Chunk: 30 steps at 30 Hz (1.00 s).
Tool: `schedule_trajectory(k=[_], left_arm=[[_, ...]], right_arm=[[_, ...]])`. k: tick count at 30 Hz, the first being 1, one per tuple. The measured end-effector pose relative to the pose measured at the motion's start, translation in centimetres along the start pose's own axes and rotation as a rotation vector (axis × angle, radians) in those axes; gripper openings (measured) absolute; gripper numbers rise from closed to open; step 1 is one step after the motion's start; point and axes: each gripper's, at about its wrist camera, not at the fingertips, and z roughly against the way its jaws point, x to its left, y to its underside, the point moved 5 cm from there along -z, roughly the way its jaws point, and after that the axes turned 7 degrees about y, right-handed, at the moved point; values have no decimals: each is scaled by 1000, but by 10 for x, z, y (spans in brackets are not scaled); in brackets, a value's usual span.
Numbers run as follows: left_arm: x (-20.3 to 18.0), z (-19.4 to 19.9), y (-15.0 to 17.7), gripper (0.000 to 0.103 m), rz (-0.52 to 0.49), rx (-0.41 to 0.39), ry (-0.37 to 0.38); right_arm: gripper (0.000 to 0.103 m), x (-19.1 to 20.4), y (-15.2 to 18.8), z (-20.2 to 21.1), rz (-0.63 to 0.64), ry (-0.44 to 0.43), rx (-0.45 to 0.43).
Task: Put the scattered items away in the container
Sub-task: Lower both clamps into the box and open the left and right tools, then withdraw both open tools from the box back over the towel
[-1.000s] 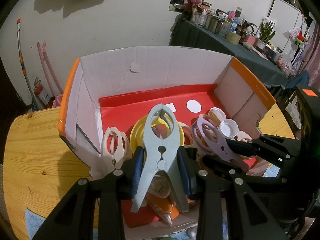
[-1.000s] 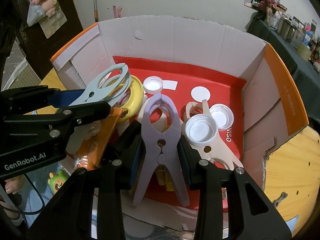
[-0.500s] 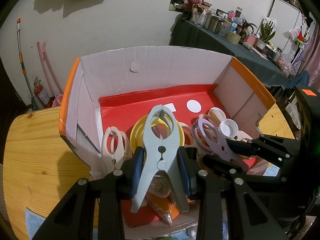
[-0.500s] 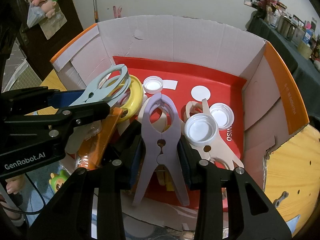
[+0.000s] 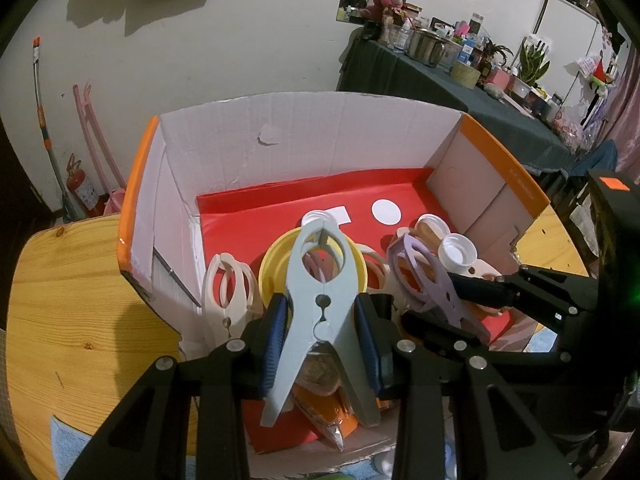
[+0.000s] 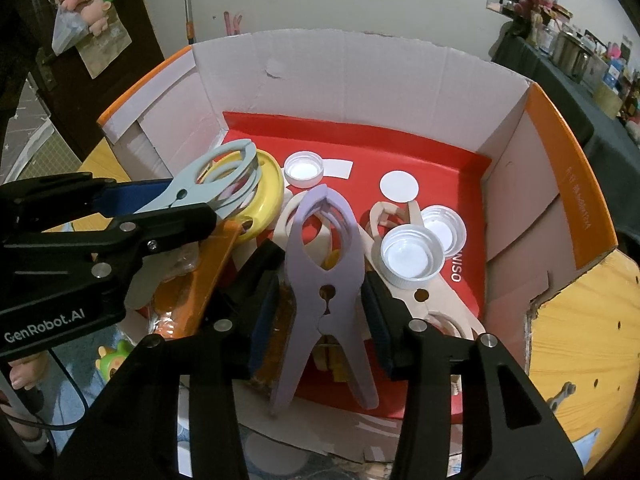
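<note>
- left gripper (image 5: 322,326): its blue pads are pinching the pale blue clip (image 5: 320,292) at the waist, hanging over the near-left part of the cardboard box (image 5: 312,140).
- cream clip (image 5: 228,288): leaning just to the left of the left gripper, against the box's left wall.
- yellow lid (image 5: 276,264): lying right beyond the left gripper's tips, under the blue clip's nose.
- orange packet (image 5: 328,416): lying beneath the left gripper, on the red floor.
- right gripper (image 6: 322,304): its jaws are opening; the lilac clip (image 6: 320,264) is standing between the pads, the left pad looking clear of it, the right one close or touching.
- white bottle caps (image 6: 412,258): sitting just to the right of the right gripper's tips, on more cream clips (image 6: 424,300).
- small white cap (image 6: 303,169): lying beyond the right gripper, slightly to its left.
- wooden table (image 6: 580,344): showing to the right of the box.
</note>
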Motion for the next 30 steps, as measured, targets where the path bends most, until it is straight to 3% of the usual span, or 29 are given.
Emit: schedule_trajectory(k=[8, 10, 12, 13, 30], left_arm=[[-1, 3, -1, 37, -4, -8, -1], [-2, 4, -1, 38, -6, -13, 1], [-2, 5, -2, 38, -7, -14, -1], [-2, 6, -3, 40, -6, -15, -1], [-2, 10, -4, 42, -13, -23, -4]], right_arm=[[42, -2, 0, 2, -2, -2, -8], [47, -2, 0, 2, 0, 1, -12], [63, -1, 0, 4, 2, -1, -19], [64, -1, 0, 5, 3, 1, -25], [64, -1, -2, 5, -2, -8, -24]])
